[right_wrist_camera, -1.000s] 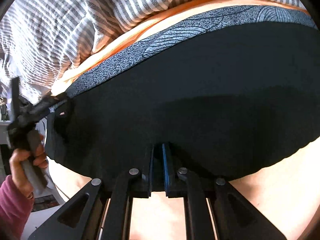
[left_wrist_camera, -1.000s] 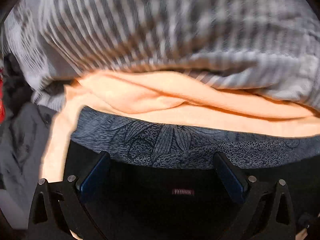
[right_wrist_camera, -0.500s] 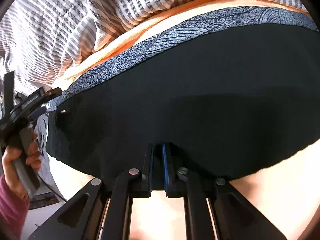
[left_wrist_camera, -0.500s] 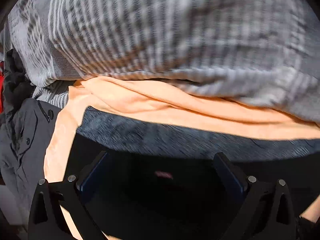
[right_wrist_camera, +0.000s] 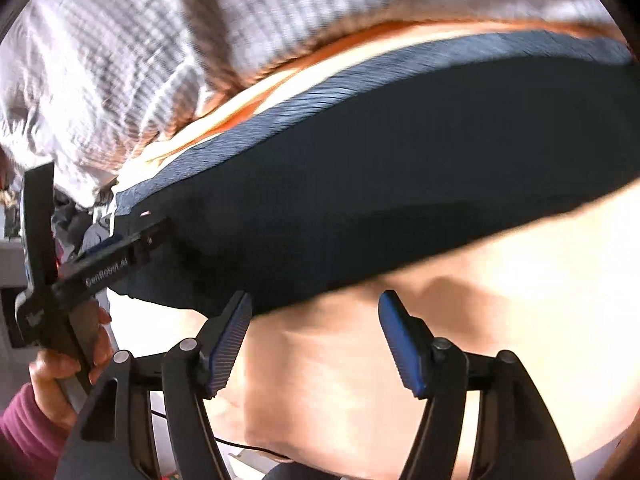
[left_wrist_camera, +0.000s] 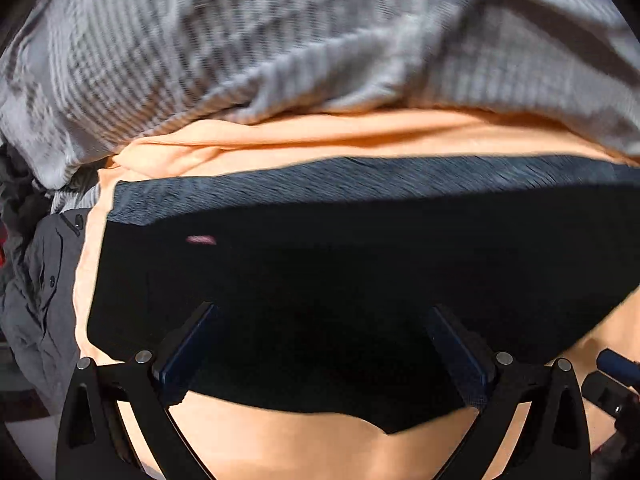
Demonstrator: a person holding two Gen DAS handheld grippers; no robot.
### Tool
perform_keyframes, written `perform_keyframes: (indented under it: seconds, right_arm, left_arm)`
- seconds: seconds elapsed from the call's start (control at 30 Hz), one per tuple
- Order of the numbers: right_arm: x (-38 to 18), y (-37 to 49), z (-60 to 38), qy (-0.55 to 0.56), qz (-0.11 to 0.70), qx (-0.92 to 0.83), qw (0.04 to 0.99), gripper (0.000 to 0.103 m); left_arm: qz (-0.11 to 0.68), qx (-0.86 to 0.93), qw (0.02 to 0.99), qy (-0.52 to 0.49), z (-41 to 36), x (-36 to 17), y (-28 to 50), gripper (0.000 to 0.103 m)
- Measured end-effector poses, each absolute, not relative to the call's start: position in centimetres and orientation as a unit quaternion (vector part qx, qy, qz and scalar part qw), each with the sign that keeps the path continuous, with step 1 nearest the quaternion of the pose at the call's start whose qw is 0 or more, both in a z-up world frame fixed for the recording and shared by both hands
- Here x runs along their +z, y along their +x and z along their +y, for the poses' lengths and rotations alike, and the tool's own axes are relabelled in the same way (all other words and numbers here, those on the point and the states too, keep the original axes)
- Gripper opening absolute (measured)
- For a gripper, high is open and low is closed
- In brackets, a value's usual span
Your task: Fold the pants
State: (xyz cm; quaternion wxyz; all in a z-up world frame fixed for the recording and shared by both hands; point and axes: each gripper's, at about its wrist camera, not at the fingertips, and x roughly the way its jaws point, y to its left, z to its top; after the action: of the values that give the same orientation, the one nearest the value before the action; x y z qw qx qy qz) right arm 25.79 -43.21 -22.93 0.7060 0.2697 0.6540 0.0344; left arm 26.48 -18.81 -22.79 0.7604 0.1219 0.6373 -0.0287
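Obstacles: striped grey bedding (left_wrist_camera: 248,48) heaped along the far side and dark grey garments (left_wrist_camera: 36,280) piled at left, hemming the black pants (left_wrist_camera: 320,272); free room: bare peach sheet (right_wrist_camera: 500,300) on the near side, beneath the spread-fingered right gripper (right_wrist_camera: 316,340).

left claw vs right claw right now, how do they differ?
The left claw hangs over the black pants, which fill the space between its jaws; the right claw sits off the pants' near edge, over the peach sheet. The left claw also appears in the right wrist view at the pants' left corner. Both are open, gripping nothing.
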Motion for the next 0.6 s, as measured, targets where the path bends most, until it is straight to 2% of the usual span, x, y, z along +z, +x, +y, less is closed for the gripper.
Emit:
perform_keyframes:
  seconds: [0.6]
  right_arm:
    - [-23.4,19.9,-54.8,0.327,0.646,-0.022,0.689,0.07]
  left_arm:
    - [0.653,-0.096,0.731,0.177,-33.5,-23.8,21.8,0.103]
